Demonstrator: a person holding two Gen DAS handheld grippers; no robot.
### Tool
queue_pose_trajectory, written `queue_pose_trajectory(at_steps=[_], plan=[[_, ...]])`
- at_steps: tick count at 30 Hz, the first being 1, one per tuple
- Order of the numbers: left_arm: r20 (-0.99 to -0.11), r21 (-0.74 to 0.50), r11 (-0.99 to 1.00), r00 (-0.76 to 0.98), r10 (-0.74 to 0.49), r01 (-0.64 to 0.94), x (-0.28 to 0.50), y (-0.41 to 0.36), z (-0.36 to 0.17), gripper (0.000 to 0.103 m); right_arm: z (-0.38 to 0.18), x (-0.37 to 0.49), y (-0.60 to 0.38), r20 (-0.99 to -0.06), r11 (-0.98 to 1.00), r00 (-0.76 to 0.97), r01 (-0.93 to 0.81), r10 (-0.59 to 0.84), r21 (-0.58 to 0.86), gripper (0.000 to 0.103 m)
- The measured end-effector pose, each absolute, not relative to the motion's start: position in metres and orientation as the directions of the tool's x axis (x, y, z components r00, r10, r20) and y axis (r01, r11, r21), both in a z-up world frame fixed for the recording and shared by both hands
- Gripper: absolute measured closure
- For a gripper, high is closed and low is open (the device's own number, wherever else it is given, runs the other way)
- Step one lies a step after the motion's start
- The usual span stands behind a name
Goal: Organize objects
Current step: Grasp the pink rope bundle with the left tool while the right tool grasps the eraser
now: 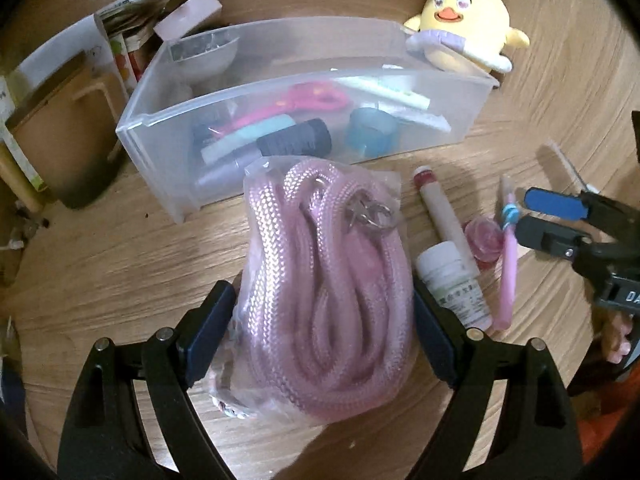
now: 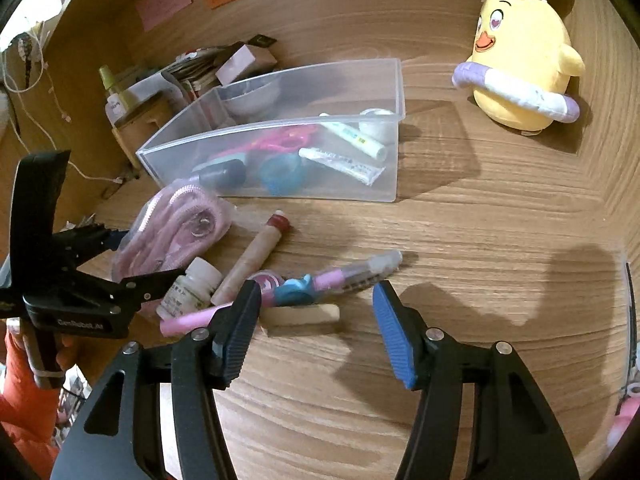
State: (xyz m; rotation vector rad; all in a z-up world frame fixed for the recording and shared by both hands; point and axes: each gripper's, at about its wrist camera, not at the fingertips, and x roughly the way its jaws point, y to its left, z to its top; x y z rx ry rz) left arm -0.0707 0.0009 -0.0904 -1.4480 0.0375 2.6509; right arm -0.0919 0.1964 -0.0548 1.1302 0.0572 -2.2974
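A clear bag of coiled pink rope [image 1: 320, 280] lies on the wooden table in front of a clear plastic bin [image 1: 160, 168] that holds scissors, tubes and a blue tape roll. My left gripper [image 1: 322, 324] is open and straddles the bag, one pad on each side; I see no squeeze. To its right lie a white pill bottle [image 1: 452, 284], a red-capped tube [image 1: 440, 208] and a pink pen [image 1: 506, 280]. My right gripper [image 2: 316, 334] stands open just over a cream stick [image 2: 304, 316], beside the pink pen [image 2: 336, 278] with its blue clip.
A yellow plush chick [image 2: 520, 72] sits at the back right. Boxes and a small bottle [image 2: 112, 96] crowd the back left behind the bin [image 2: 396, 128]. Bare wooden tabletop [image 2: 480, 240] stretches to the right of the loose items.
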Motion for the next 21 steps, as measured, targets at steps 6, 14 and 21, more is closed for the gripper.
queue_pose_trajectory(at_steps=[6,14,21], plan=[[-0.831,0.018,-0.993,-0.554,0.052,-0.12,-0.079,0.009,-0.089,0.019,-0.055,-0.081,0.198,-0.751,-0.83,-0.475,0.529,-0.46,0.174,0.049],[-0.806,0.025,-0.988,-0.588,0.068,-0.149,-0.073,0.019,-0.084,0.041,-0.064,-0.069,0.2,-0.761,-0.822,-0.48,0.557,-0.437,0.12,0.064],[-0.779,-0.011,-0.99,-0.62,0.096,-0.139,-0.065,0.018,-0.071,0.05,-0.063,-0.059,0.201,-0.773,-0.81,-0.467,0.577,-0.43,0.103,0.065]])
